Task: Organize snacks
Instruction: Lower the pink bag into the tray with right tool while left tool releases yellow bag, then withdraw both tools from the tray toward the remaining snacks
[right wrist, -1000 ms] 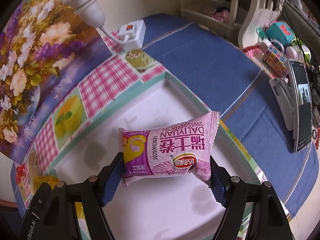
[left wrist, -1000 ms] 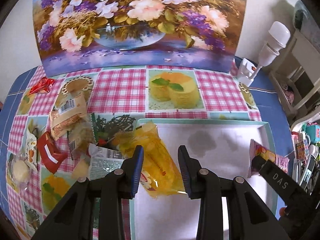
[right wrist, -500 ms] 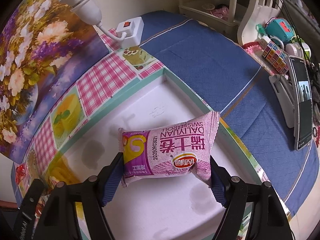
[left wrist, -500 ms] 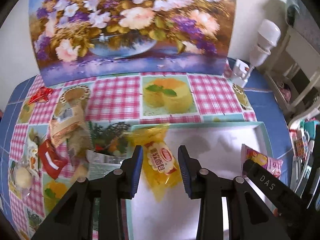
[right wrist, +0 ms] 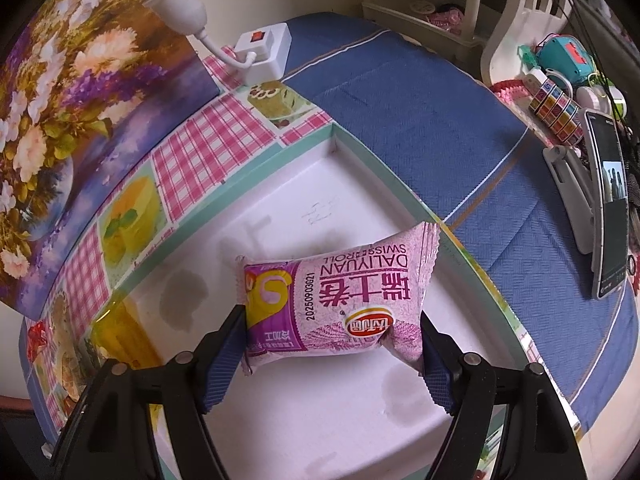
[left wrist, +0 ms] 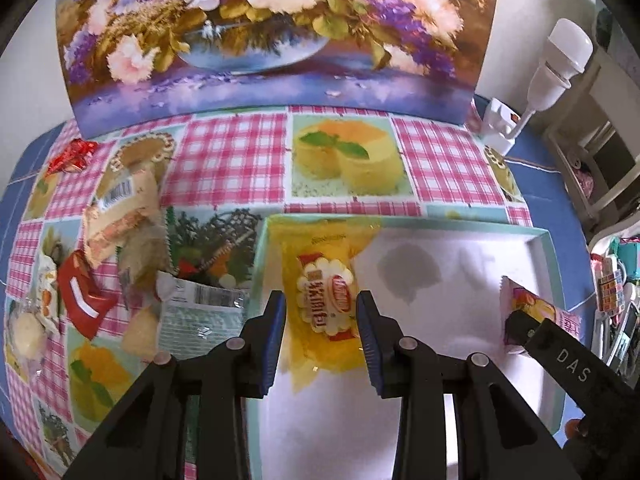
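A white tray with a teal rim (left wrist: 440, 222) lies on the checked tablecloth. My left gripper (left wrist: 322, 320) is shut on a yellow snack packet (left wrist: 324, 300), which sits lengthwise over the tray's left end, its top near the far-left corner. My right gripper (right wrist: 332, 344) is shut on a pink Swiss roll packet (right wrist: 340, 300), held crosswise just above the tray's right part near the teal rim (right wrist: 384, 168). The left wrist view shows that pink packet (left wrist: 536, 312) at the tray's right side. The yellow packet (right wrist: 120, 328) shows dimly at the left of the right wrist view.
Loose snacks lie left of the tray: a red packet (left wrist: 82, 300), a tan packet (left wrist: 120, 208), a clear barcoded packet (left wrist: 200, 304) and a red candy (left wrist: 70, 158). A floral picture (left wrist: 276, 28) stands behind. A plug box (right wrist: 264, 54) and a phone on a stand (right wrist: 608, 208) sit to the right.
The yellow packet went from tilted across the tray's left edge to straight and inside the tray's left end, carried by my left gripper. The right gripper and pink packet barely moved.
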The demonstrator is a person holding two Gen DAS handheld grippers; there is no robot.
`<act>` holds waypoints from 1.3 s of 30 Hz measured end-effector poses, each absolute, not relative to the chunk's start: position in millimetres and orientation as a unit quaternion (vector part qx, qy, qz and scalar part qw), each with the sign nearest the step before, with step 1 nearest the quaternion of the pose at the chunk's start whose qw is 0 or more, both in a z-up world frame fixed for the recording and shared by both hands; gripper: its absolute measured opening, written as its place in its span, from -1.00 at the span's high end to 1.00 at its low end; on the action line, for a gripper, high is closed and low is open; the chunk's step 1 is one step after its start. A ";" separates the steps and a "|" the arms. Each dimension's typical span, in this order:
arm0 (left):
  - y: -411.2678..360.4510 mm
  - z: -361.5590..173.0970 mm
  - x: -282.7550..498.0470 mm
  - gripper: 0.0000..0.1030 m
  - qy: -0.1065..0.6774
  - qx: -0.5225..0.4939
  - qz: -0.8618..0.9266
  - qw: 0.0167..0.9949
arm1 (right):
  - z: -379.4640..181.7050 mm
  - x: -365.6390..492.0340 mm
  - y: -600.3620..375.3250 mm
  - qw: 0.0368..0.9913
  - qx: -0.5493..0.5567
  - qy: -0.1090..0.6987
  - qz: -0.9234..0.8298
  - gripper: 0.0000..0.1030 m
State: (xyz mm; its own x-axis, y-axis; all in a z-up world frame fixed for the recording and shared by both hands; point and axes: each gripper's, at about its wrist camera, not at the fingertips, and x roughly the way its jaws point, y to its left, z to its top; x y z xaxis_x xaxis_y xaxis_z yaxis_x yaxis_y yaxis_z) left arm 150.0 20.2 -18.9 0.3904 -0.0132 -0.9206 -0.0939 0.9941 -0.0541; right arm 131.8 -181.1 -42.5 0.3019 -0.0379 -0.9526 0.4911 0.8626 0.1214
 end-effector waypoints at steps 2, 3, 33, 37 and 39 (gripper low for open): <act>17.5 -18.8 150.0 0.28 0.552 -0.045 0.023 0.832 | -43.2 131.6 -181.5 0.780 0.199 0.568 -0.171 -0.61; 16.7 -18.6 149.8 0.27 0.552 -0.042 0.023 0.833 | -43.8 131.6 -181.8 0.779 0.199 0.569 -0.172 -0.62; 42.0 -2.6 147.4 -0.94 0.523 -0.065 0.101 0.844 | -34.6 130.4 -180.6 0.795 0.170 0.554 -0.180 -1.00; 45.7 -1.7 147.0 -0.94 0.521 -0.070 0.107 0.844 | -32.0 130.6 -179.3 0.797 0.168 0.552 -0.177 -1.00; 46.5 -0.7 146.1 -0.94 0.522 -0.073 0.107 0.843 | -30.2 130.2 -178.7 0.799 0.166 0.551 -0.176 -1.00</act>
State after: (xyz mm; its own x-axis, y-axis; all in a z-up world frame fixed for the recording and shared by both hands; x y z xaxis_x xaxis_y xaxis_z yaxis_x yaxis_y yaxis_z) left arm 146.1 46.5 -0.7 0.4324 0.1042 -0.8956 -0.2559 0.9666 -0.0111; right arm 130.2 -178.7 -30.2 0.3310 -0.0972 -0.9386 0.4639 0.8830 0.0722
